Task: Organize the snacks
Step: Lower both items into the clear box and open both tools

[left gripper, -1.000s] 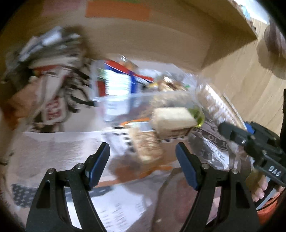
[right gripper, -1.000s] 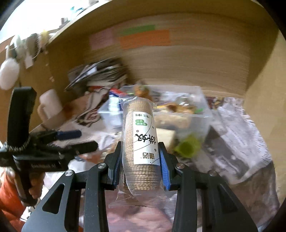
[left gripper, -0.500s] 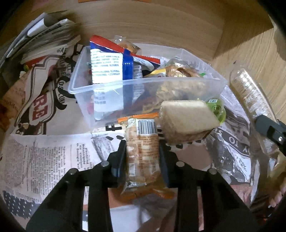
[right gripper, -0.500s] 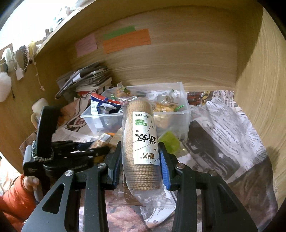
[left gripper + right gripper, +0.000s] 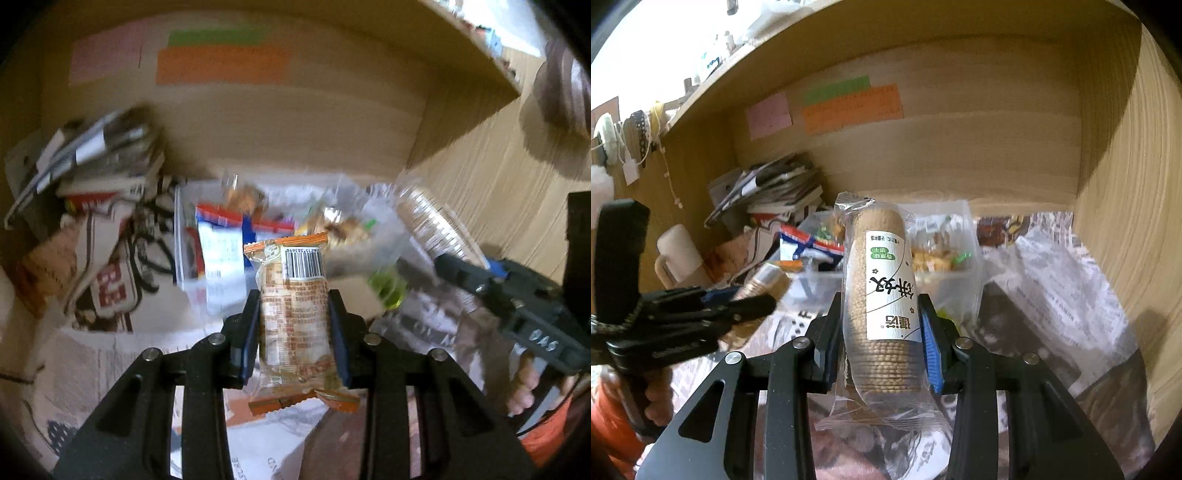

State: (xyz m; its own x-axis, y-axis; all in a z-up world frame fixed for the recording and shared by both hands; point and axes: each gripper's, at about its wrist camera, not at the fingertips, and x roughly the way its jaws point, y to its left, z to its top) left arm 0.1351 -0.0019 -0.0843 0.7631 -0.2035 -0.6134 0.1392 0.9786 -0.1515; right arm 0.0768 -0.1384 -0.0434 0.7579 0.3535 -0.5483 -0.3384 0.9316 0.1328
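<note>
your left claw (image 5: 293, 332) grips the wafer pack (image 5: 293, 314), right claw (image 5: 882, 339) the biscuit roll (image 5: 882, 295); the bin (image 5: 942, 254) sits ahead, mid-frame, right claw nearer.

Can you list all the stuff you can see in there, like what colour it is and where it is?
Snack pack: one, orange, held up in the left gripper.
Cracker roll: one, tan in clear wrap, held in the right gripper.
Plastic bin: one, clear, at the back, full of snacks.
Sticky notes: three, pink, green, orange, on the back wall.
Newspapers: many, grey, spread underneath.
Paper stack: one, mixed colours, back left.
Left gripper: black, jaws closed on the snack pack.
Right gripper: black, jaws closed on the cracker roll.
</note>
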